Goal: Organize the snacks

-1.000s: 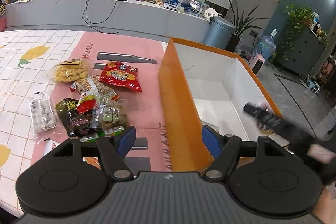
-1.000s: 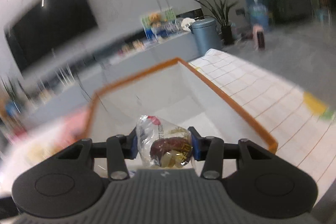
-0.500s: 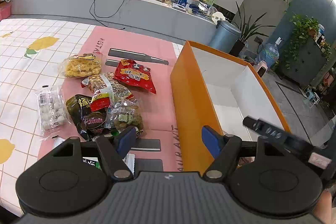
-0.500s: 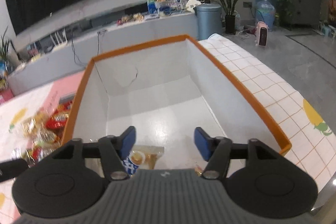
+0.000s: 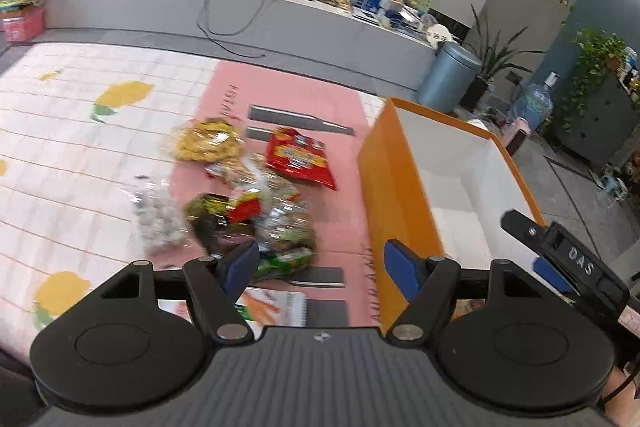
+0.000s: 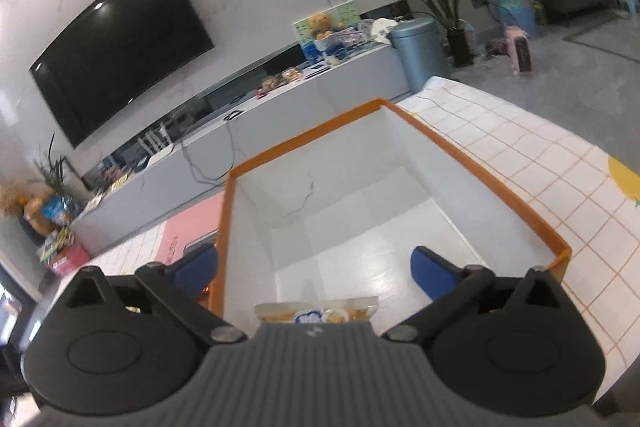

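An orange box (image 5: 394,183) with white inside stands on the pink mat, right of a pile of snack packets (image 5: 248,199). A red packet (image 5: 302,157) and a yellow packet (image 5: 208,143) lie at the pile's far side. My left gripper (image 5: 320,263) is open and empty, above the pile's near edge and the box's left wall. My right gripper (image 6: 314,269) is open and empty over the box (image 6: 496,183); its left finger (image 6: 196,267) is outside the left wall. A snack packet (image 6: 320,311) lies on the box floor below it. The right gripper shows in the left wrist view (image 5: 568,259).
A white checked cloth (image 5: 80,131) with yellow fruit prints covers the table; a pink mat (image 5: 288,99) lies over its middle. A small booklet (image 5: 276,307) lies near the table's front edge. A grey TV bench (image 6: 256,123) and a blue bin (image 5: 448,75) stand beyond the table.
My right gripper opened and let its clear snack packet go into the box, then opened wider and tilted up. My left gripper drifted left, toward the snack pile.
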A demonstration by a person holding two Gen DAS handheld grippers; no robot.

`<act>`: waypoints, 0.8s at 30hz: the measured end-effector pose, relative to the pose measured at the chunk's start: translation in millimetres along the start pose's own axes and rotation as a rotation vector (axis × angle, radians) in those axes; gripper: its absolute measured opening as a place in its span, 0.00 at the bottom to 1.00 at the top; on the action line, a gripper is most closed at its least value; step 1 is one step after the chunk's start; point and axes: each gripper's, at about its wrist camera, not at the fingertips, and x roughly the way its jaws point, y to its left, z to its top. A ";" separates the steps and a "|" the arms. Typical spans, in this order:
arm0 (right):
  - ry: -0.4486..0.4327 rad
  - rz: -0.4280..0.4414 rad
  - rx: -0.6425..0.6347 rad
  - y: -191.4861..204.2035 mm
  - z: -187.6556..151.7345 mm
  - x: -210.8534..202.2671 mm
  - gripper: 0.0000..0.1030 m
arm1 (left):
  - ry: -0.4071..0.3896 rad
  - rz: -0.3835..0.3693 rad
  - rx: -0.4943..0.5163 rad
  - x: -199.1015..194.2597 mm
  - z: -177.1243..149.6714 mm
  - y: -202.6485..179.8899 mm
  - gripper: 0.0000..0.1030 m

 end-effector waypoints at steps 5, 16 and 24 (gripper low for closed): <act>-0.042 0.060 -0.064 23.4 -4.7 -14.0 0.97 | -0.012 0.089 -0.004 -20.3 2.5 24.4 0.82; -0.124 0.485 -0.367 100.0 -70.9 -20.4 0.97 | -0.028 0.157 -0.146 -41.2 -10.3 109.8 0.82; 0.048 0.557 -0.731 136.5 -127.4 12.1 0.97 | 0.028 0.124 -0.138 -12.9 -22.8 135.9 0.82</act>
